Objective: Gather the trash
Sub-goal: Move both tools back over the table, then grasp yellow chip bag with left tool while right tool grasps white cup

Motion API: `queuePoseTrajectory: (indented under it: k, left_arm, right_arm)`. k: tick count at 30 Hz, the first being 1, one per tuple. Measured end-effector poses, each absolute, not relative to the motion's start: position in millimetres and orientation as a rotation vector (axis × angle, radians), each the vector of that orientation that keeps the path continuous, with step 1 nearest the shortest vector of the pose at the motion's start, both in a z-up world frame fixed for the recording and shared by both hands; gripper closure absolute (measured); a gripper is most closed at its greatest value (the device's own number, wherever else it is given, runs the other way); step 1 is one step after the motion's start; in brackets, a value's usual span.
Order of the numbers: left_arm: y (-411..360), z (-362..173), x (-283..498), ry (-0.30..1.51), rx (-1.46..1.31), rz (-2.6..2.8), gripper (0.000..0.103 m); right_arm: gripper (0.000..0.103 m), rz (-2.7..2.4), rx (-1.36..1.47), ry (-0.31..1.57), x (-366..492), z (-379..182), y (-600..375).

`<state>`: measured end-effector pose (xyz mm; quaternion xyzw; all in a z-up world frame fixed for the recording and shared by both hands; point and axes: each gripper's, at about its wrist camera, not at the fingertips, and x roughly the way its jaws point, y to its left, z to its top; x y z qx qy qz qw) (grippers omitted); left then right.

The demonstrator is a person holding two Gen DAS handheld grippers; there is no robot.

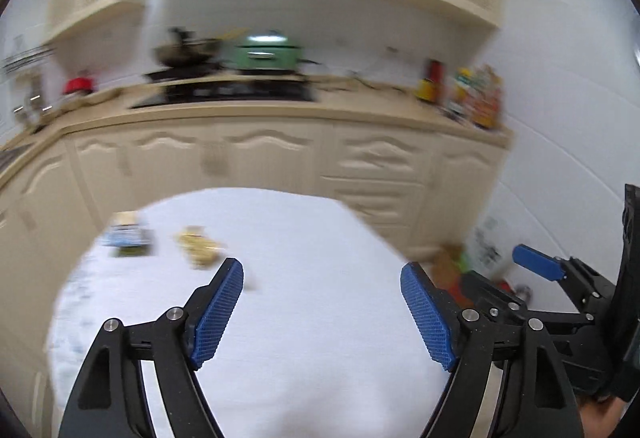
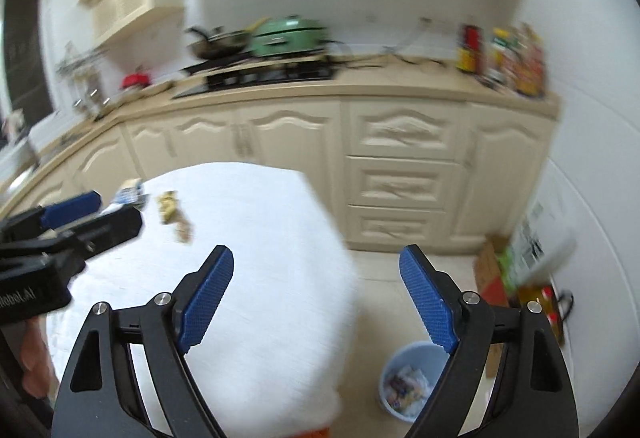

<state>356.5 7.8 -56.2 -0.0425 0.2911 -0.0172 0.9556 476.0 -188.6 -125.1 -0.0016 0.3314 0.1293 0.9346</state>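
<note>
A white-clothed table (image 1: 300,258) (image 2: 256,238) carries two pieces of trash at its far left: a yellowish crumpled wrapper (image 1: 199,247) (image 2: 175,214) and a blue-and-white packet (image 1: 128,236) (image 2: 130,194). My left gripper (image 1: 322,312) is open and empty above the table, short of the wrapper. My right gripper (image 2: 316,296) is open and empty over the table's right edge. A light blue bin (image 2: 408,382) with trash inside stands on the floor below the right gripper. Both views are motion-blurred.
Cream kitchen cabinets (image 2: 396,166) run behind the table, with a stove, a wok and a green pot (image 2: 288,36) on the counter. Bottles and packets (image 2: 508,58) stand at the counter's right end. Boxes and bottles (image 2: 516,278) sit on the floor by the right wall.
</note>
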Motion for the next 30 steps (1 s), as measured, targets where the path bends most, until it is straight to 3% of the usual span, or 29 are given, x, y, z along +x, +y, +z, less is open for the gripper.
queuePoseTrajectory:
  k: [9,16,24,27,30]
  left_arm:
    - [135.9,-75.0,371.2,0.692,-0.127,0.180,0.025]
    - [152.5,-101.9,417.9,0.810,-0.163,0.158,0.025]
    - [149.3,-123.4,510.3,0.916,-0.167,0.131,0.025]
    - [145.2,-133.2,551.7,0.939,-0.171,0.138,0.025]
    - [136.5,-146.6,589.1,0.952,-0.142,0.177,0.025]
  right_arm:
    - [0.016,0.481,-0.096,0.859,557.9,-181.4,-48.5]
    - [0.020,0.539,-0.141,0.998,607.9,-242.1,4.9]
    - [0.073,0.578,-0.158,1.028,623.0,-267.4,2.0]
    - [0.080,0.546,-0.155,0.989,625.0,-261.6,-9.0]
    - [0.080,0.487,-0.135,0.955,633.5,-253.1,-28.5]
